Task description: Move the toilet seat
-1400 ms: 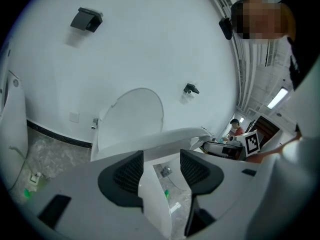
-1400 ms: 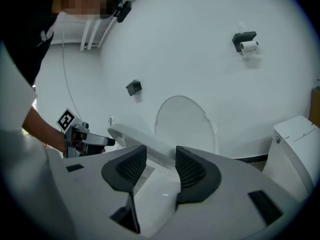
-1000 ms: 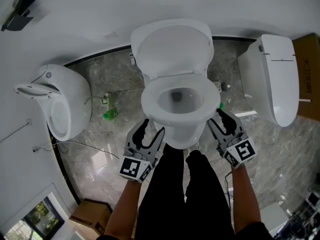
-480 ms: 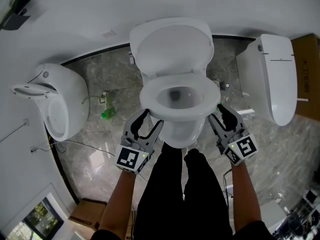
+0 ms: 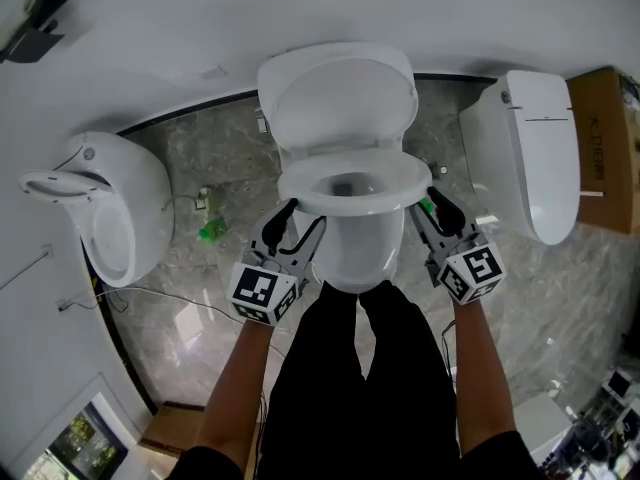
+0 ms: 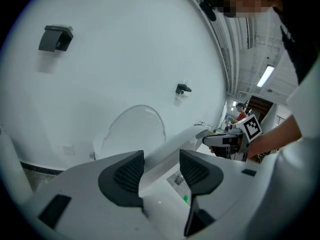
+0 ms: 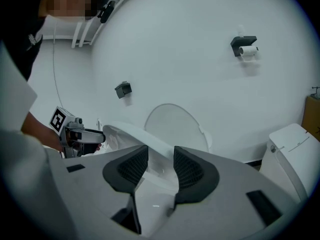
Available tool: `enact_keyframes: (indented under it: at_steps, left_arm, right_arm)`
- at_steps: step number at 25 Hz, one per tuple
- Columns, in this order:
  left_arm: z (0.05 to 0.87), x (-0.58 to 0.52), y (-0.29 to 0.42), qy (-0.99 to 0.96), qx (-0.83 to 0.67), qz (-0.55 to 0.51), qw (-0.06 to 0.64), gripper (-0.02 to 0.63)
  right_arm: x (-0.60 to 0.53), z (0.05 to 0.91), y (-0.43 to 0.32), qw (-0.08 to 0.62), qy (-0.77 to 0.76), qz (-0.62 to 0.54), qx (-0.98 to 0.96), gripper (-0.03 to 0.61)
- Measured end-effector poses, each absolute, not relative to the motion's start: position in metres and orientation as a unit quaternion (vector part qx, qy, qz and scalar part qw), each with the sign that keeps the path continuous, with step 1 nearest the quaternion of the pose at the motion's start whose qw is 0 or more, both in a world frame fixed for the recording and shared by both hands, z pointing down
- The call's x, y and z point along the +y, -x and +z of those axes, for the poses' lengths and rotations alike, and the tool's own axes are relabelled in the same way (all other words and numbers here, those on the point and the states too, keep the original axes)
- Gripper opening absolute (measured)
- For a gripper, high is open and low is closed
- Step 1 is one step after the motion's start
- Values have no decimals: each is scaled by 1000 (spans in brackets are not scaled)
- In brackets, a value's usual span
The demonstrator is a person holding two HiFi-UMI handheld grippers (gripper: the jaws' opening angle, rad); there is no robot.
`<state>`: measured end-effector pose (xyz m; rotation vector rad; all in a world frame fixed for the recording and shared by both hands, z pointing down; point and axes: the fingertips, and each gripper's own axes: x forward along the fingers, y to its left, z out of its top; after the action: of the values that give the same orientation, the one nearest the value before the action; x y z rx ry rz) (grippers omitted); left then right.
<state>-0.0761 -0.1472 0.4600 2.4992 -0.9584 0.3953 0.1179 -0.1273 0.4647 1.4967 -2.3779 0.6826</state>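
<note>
White, grey and black all around

The toilet seat (image 5: 352,205) and its lid (image 5: 338,98) are seen to be white, like the wall (image 5: 180,28). The floor (image 5: 200,163) is marked with grey and white swirls. Black-and-white squares are shown on the cubes (image 5: 262,293) of the left gripper (image 5: 300,224) and right gripper (image 5: 430,209). The pads (image 6: 127,173) are black with a net pattern. Black trousers (image 5: 340,388) and a brown box (image 5: 600,138) are seen.

The toilet seat (image 5: 352,181) is sitting between the left claw (image 5: 303,220) and right claw (image 5: 429,206); the lid (image 5: 338,98) is standing behind.
</note>
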Motion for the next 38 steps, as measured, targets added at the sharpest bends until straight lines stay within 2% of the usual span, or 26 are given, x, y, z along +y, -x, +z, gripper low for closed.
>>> enact_keyframes:
  at_steps: [21,38]
  left_arm:
    - [449,-203,66,-855,-412,151,278,258]
    - [449,-268,60,-837,-450,131,280,257]
  right_arm:
    - [-184,447,-124,97,-535,267,-796,178]
    - [-245,446,-136,68,-522,280,-803,156]
